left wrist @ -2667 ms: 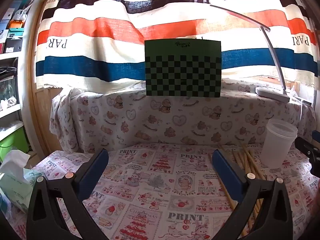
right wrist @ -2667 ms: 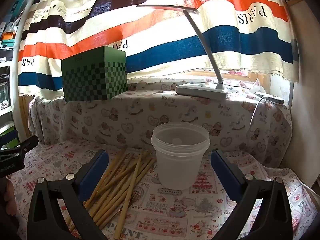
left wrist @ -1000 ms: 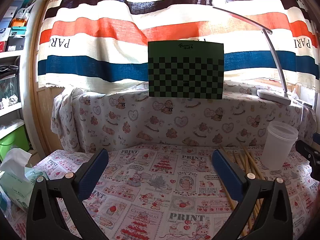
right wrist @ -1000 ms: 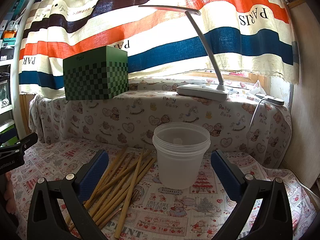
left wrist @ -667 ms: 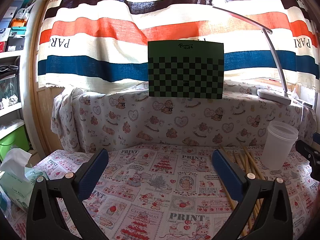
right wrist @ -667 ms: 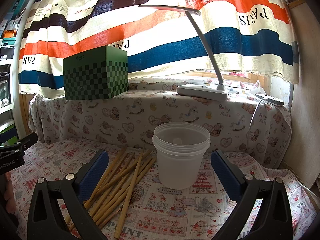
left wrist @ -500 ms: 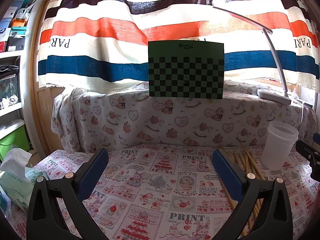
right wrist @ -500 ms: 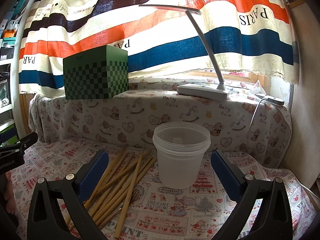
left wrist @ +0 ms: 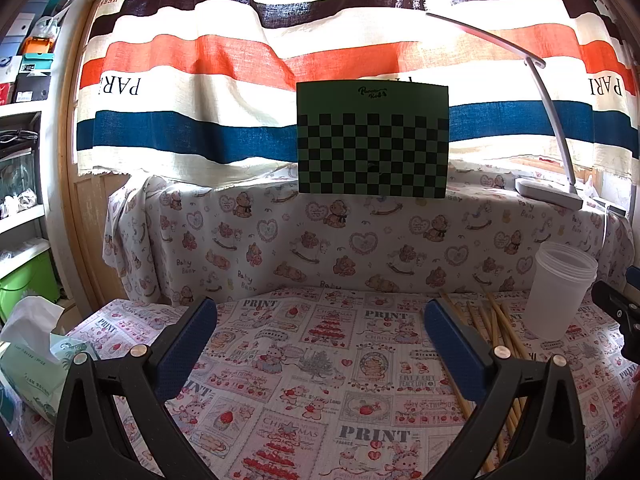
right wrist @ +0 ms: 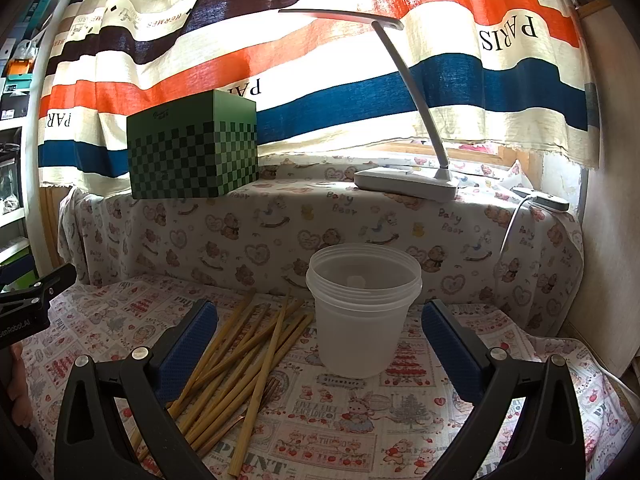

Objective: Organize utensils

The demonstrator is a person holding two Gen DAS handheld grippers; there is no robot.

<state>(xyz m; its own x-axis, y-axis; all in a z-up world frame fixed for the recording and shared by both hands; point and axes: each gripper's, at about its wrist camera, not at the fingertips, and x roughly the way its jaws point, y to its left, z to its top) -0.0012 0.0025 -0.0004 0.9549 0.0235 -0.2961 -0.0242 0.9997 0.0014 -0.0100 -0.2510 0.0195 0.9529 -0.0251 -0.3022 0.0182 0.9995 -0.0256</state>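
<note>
A loose pile of several bamboo chopsticks (right wrist: 244, 364) lies on the printed tablecloth, just left of an upright translucent plastic cup (right wrist: 362, 312) that has nothing in it. My right gripper (right wrist: 320, 320) hovers open above the cloth, with the cup and the pile framed between its blue pads. In the left wrist view the chopsticks (left wrist: 492, 328) and the cup (left wrist: 562, 290) sit at the far right. My left gripper (left wrist: 320, 320) is open over bare cloth, well left of them. Each gripper's black body shows at the edge of the other's view.
A raised ledge draped in bear-print cloth runs along the back and carries a green checkered box (right wrist: 192, 146) and a white desk lamp (right wrist: 404, 178). A striped curtain hangs behind. A tissue pack (left wrist: 34, 352) sits at the table's left edge, shelves beyond it. A white cable (right wrist: 510, 232) hangs at right.
Both views have crept slightly, as if the grippers eased back a little. Nothing on the table has moved and both grippers stay open.
</note>
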